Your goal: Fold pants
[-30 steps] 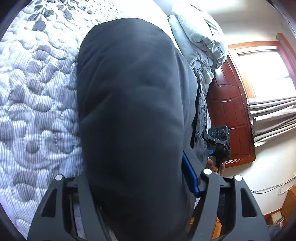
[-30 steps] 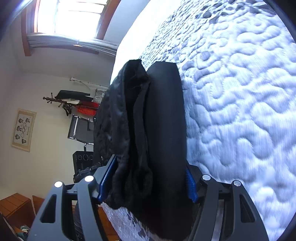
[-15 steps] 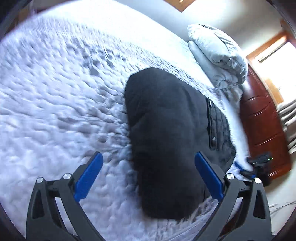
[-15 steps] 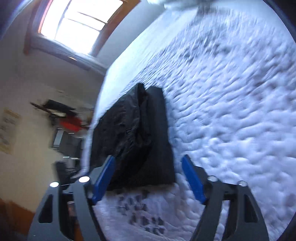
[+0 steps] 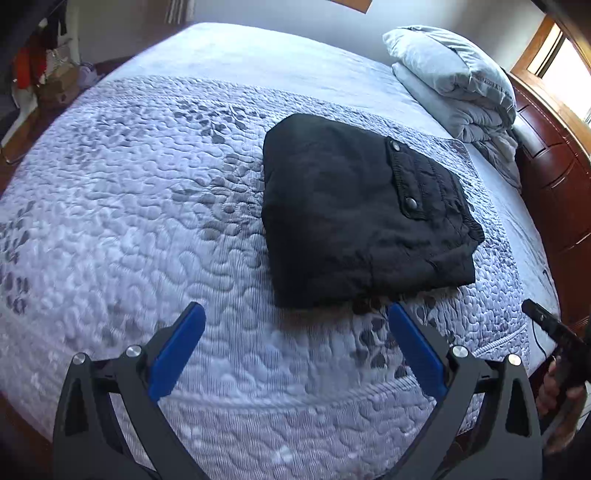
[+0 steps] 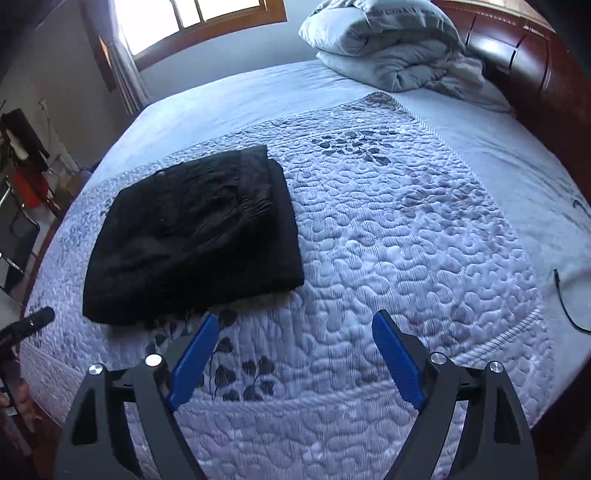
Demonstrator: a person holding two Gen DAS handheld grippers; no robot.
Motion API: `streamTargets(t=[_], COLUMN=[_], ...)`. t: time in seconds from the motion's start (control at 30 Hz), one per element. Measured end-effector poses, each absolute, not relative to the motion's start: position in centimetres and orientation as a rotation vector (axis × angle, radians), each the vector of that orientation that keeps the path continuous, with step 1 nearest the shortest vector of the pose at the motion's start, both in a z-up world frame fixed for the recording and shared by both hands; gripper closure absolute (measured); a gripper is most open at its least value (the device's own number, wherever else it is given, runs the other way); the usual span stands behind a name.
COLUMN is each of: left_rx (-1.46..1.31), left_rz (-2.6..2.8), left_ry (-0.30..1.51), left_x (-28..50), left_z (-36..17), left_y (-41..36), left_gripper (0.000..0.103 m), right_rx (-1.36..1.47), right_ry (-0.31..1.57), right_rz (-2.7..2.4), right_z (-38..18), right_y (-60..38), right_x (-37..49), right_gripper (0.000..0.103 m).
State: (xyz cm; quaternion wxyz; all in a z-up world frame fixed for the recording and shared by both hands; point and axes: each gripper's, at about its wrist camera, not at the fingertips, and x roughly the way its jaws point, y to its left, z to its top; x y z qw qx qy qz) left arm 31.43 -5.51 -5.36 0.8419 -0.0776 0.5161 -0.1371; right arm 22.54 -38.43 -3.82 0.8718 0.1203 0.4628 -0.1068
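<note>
Left wrist view: folded black fabric pants (image 5: 354, 214) on quilted grey bed (image 5: 129, 229), twelve o'clock beyond left tongs (image 5: 295, 343), both tongs wide open, empty.

- Daylight glares through the window (image 6: 199, 22), blown out white.
- Both views are sharp centrally.
- Fisheye bending curves the bed (image 5: 147, 221); corners vignette black.

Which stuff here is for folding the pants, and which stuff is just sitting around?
For the job:
black pants, folded on the quilt
left hand-held gripper, open
right hand-held gripper, open

Just lying about:
quilt
rolled grey duvet
wooden headboard
window
</note>
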Motion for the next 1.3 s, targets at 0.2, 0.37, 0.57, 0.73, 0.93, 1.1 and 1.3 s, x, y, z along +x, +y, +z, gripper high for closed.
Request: streamTargets(t=[0.2, 0.37, 0.57, 0.73, 0.93, 1.1, 1.3], left_rx=[-0.121, -0.021, 0.015, 0.063, 0.095, 0.089, 0.073], left_rz=[-0.28, -0.263, -0.273, -0.272, -0.279, -0.285, -0.288], left_ry=[1.056, 0.997, 0.944, 0.903, 0.88, 0.868, 0.867], left_x=[28.0, 25.5, 23.1, 21.5, 20.4, 20.1, 20.3], left_z=[-3.0, -0.9, 1.6, 3.3, 4.3, 4.7, 4.7], left_y=[-6.0, -7.1, -7.9, -8.5, -9.0, -9.1, -9.0], left_gripper=[0.004, 0.004, 0.004, 0.004, 0.004, 0.004, 0.004], right_rx=[0.209, 0.17, 0.157, 0.154, 0.148, 0.149, 0.16], right_ry=[0.973, 0.95, 0.902, 0.871, 0.869, 0.874, 0.871], right_rz=[-0.221, -0.216, -0.167, -0.148, -0.137, -0.141, -0.143], right_z=[-2.0, -0.1, 2.6, 4.0, 4.3, 4.1, 4.4], right_y=[-35.5, -33.6, -31.9, -31.0, -30.6, -30.6, -30.7], right_x=[19.9, 18.1, 16.5, 15.7, 15.4, 15.5, 15.4], right_gripper=[0.017, 0.017, 0.017, 0.016, 0.016, 0.016, 0.016])
